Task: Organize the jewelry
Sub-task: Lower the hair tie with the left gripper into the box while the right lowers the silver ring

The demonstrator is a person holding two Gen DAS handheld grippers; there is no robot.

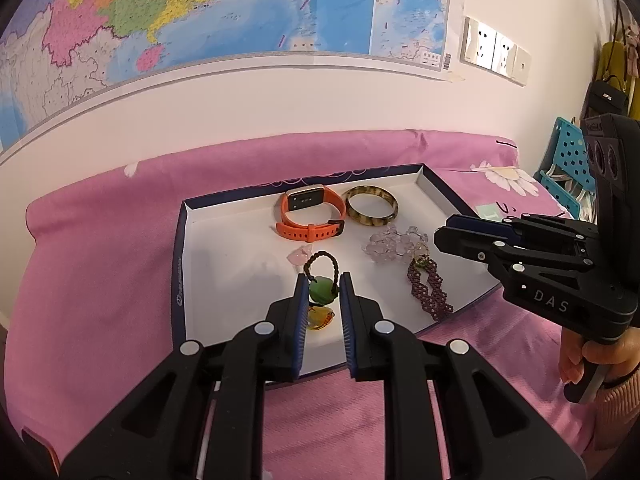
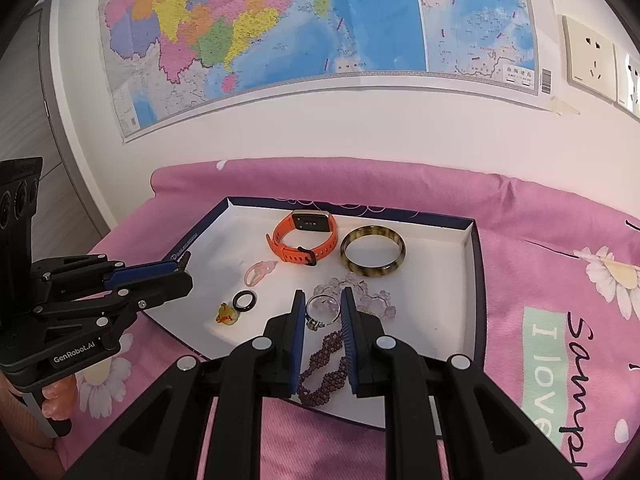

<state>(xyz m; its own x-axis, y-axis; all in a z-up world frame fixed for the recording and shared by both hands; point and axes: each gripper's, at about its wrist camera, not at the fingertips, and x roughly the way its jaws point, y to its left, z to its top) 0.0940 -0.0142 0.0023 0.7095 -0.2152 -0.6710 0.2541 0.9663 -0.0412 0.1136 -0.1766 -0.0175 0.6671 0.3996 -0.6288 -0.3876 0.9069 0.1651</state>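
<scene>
The jewelry lies spread out in the white tray (image 2: 452,280) on the pink blanket (image 2: 540,248). The orange watch (image 2: 306,242) and the brown bangle (image 2: 373,255) sit at the far side. Nearer to you are the clear bead bracelet (image 1: 390,245), the purple bead chain (image 2: 324,364) and a silver ring (image 2: 323,312).

Your left gripper (image 1: 324,286) is open, with the green charm (image 1: 321,291) on its dark cord between the fingers. Your right gripper (image 2: 322,302) is open too, hanging over the silver ring. Neither one holds anything.

You look like you are just starting a pick. Next, go lower and close gently on one small piece. Small things can slip.
</scene>
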